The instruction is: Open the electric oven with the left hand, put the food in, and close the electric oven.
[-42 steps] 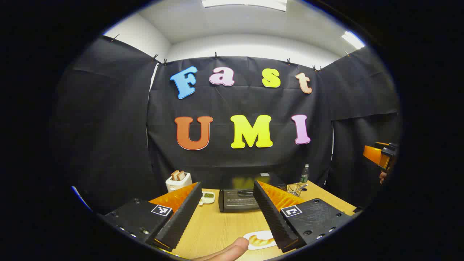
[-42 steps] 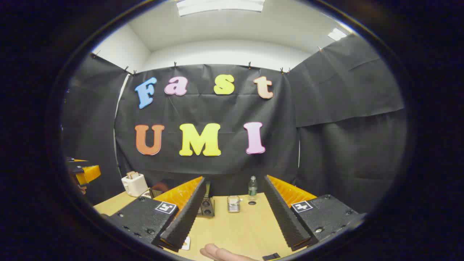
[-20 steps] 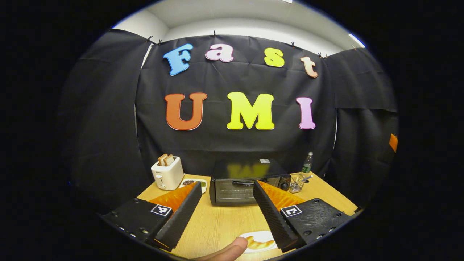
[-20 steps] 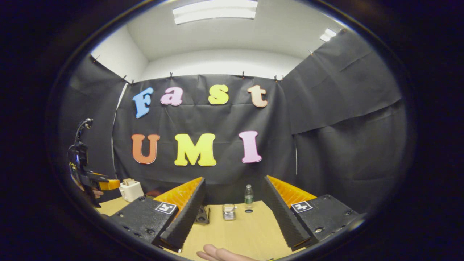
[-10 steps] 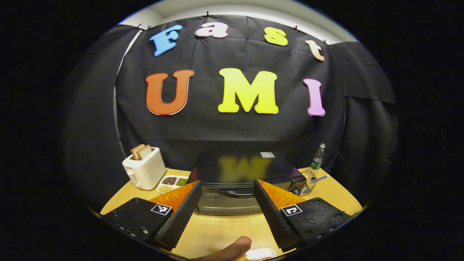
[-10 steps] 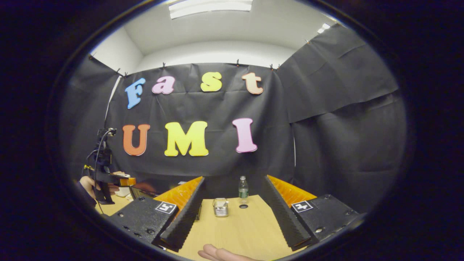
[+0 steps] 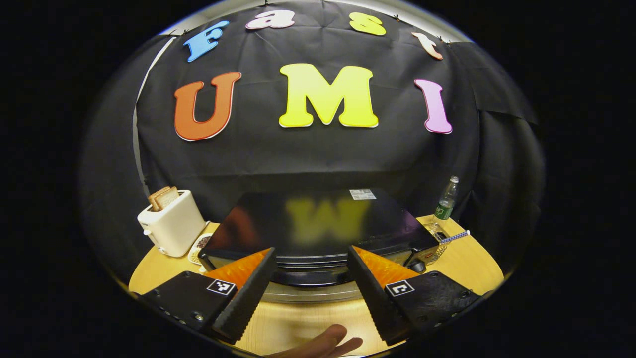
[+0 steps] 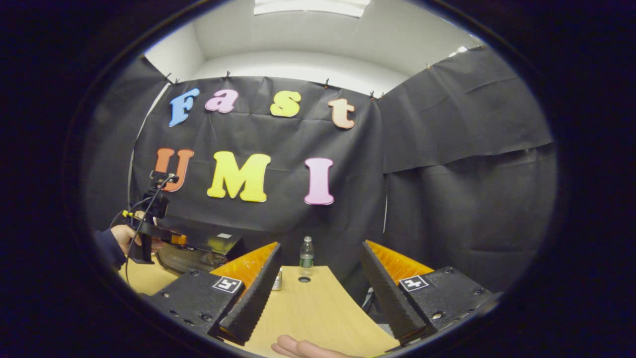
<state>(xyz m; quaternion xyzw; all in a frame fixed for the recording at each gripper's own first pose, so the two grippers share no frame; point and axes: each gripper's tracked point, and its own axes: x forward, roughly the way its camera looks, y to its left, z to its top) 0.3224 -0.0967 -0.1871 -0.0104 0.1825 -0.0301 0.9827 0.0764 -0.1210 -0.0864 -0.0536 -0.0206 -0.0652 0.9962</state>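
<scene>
My left gripper [image 7: 304, 291] has its jaws apart, the electric oven [image 7: 318, 233] door handle between them; right gripper [image 8: 318, 293] jaws apart over the worktop [image 8: 318, 308].

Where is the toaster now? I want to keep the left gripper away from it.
In the left gripper view the toaster stands at the table's far left, left of the oven.
</scene>
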